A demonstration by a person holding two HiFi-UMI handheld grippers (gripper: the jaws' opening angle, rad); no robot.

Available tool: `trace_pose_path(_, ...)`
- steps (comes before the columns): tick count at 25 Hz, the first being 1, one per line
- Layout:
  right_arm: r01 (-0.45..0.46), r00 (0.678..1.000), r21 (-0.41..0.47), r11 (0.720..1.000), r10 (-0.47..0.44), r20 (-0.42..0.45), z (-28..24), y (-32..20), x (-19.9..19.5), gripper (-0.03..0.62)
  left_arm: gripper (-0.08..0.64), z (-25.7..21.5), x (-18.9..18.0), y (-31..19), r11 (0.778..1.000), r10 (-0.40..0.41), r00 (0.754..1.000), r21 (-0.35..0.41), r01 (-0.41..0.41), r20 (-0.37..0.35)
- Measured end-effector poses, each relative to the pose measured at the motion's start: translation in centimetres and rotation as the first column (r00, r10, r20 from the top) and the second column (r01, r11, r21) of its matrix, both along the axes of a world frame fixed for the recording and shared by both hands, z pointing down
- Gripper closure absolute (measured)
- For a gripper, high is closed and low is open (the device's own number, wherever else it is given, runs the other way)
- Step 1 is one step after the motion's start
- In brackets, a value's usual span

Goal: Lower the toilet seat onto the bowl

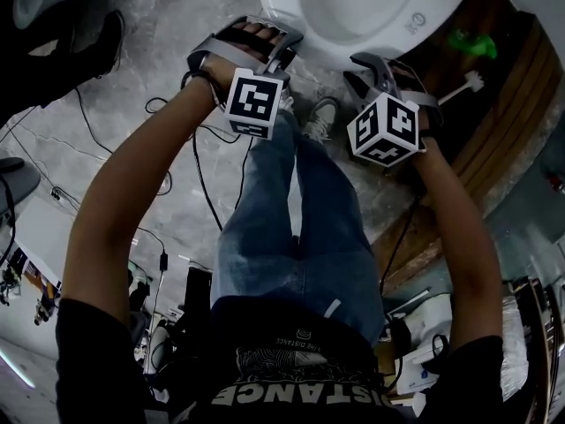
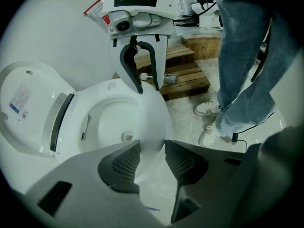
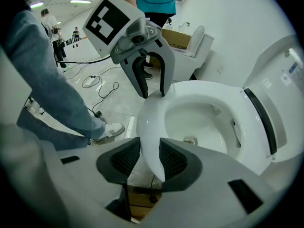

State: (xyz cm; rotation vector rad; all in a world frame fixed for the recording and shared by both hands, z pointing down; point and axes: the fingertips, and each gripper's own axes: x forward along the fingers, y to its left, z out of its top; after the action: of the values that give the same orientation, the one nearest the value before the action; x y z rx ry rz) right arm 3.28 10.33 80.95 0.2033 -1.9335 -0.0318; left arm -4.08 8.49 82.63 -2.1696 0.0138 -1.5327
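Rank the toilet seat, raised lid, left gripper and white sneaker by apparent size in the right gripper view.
1. toilet seat: largest, though it is also nearest the camera, which inflates it.
2. raised lid: cut off by the picture's edge.
3. left gripper.
4. white sneaker: clearly smallest.

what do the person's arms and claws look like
Both the left claw and the right claw are grey plastic, each with two dark mesh-textured pads. Each carries a white cube printed with black square markers. The person wears a black short-sleeved T-shirt with white lettering.
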Motion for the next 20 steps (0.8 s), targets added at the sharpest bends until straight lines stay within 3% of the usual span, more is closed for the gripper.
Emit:
trace_pose_path(4, -0.055, 0.998, -0.025, 0.998, 0.056, 0.039, -0.2, -0.2, 0.0, 0.462, 0.387, -0.1, 0.0, -0.1, 1.0, 0.018, 1.0, -0.015, -0.018, -0.004)
trace_pose_path(7, -0.143, 0.986, -0.073, 0.987, 0.148, 0.075, -0.8, -0.5, 0.1, 0.465, 0.39, -0.5, 0.2, -0.1, 0.999, -0.001, 1.0, -0.038, 0.001, 0.001)
trace_pose_path(13, -0.311, 0.923, -0.161, 0.937, 0.338, 0.186, -2.4, -0.5, -0.7, 0.471, 0.391, -2.3, 1.5, -0.4, 0.993, -0.09, 0.994, -0.079, 0.084, -0.067)
trace_pose_path(16, -0.385, 0.87, -0.187, 0.904, 0.423, 0.252, -4.5, -1.0, -0.8, 0.477, 0.393, -4.9, 2.2, -1.4, 0.972, -0.216, 0.969, -0.116, 0.203, -0.123)
trace_pose_path(20, -0.474, 0.794, -0.217, 0.854, 0.52, 0.314, -8.6, -1.6, -1.4, 0.494, 0.399, -9.6, 2.4, -1.8, 0.92, -0.375, 0.902, -0.201, 0.336, -0.214)
